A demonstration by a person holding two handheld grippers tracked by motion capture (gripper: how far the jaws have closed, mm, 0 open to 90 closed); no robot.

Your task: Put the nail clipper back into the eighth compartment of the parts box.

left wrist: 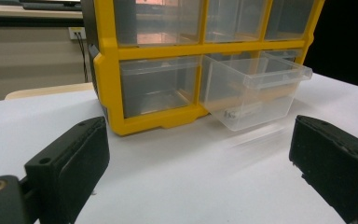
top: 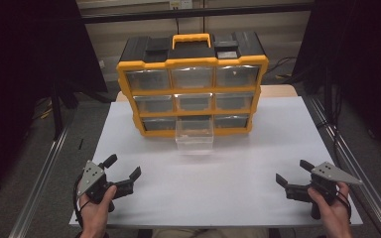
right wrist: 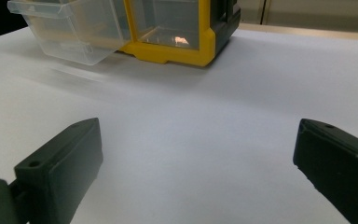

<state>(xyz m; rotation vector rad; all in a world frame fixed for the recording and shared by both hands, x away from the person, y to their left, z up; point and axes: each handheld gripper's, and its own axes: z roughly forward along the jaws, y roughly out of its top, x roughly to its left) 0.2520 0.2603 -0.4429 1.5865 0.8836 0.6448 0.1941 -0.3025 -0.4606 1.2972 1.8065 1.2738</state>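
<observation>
Cabinet [top: 192, 91] at 12 o'clock holds 9 clear drawers; bottom-middle drawer [top: 194, 135] is pulled out, a small metal item [left wrist: 231, 113] inside. Left gripper [top: 124, 171] and right gripper [top: 291, 173] gape wide, holding nothing.

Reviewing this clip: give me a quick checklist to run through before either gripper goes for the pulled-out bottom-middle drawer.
1. Left gripper open, holding nothing: ok.
2. Right gripper open, holding nothing: ok.
3. Drawer pulled out of the yellow organizer, front tilted down: ok.
4. White table surface between grippers and drawer unobstructed: ok.
5. Other drawers shut: ok.
6. Drawer contents: something small shows in the left gripper view; what it is, cannot tell.
</observation>
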